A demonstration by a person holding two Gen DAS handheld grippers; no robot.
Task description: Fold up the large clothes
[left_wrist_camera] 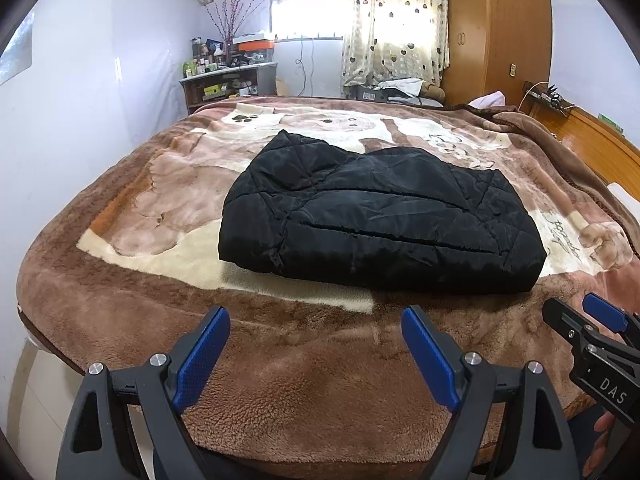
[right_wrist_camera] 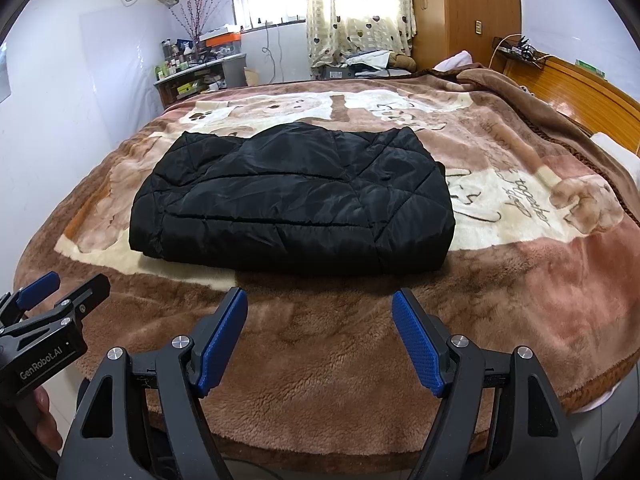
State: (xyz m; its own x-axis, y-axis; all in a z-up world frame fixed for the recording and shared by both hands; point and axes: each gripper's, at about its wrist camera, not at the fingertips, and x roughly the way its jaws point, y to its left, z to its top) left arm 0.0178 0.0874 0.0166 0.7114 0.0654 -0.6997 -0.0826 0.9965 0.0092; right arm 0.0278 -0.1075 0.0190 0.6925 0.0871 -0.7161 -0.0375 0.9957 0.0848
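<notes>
A black quilted jacket (left_wrist_camera: 376, 216) (right_wrist_camera: 296, 200) lies folded into a thick rectangle in the middle of the bed. My left gripper (left_wrist_camera: 316, 324) hovers open over the blanket's near edge, short of the jacket, with nothing between its blue pads. My right gripper (right_wrist_camera: 320, 304) is likewise open and empty, a little in front of the jacket's near fold. Each gripper shows in the other's view: the right gripper (left_wrist_camera: 576, 316) at the right edge, the left gripper (right_wrist_camera: 68, 284) at the left edge. Both stand apart from the jacket.
A brown and cream plush blanket (left_wrist_camera: 312, 392) (right_wrist_camera: 320, 380) with a bear print covers the bed. A wooden headboard (right_wrist_camera: 580, 84) runs along the right. A cluttered shelf (left_wrist_camera: 224, 80) and a wardrobe (left_wrist_camera: 500, 28) stand at the far wall. A hand (right_wrist_camera: 40, 408) holds the left gripper.
</notes>
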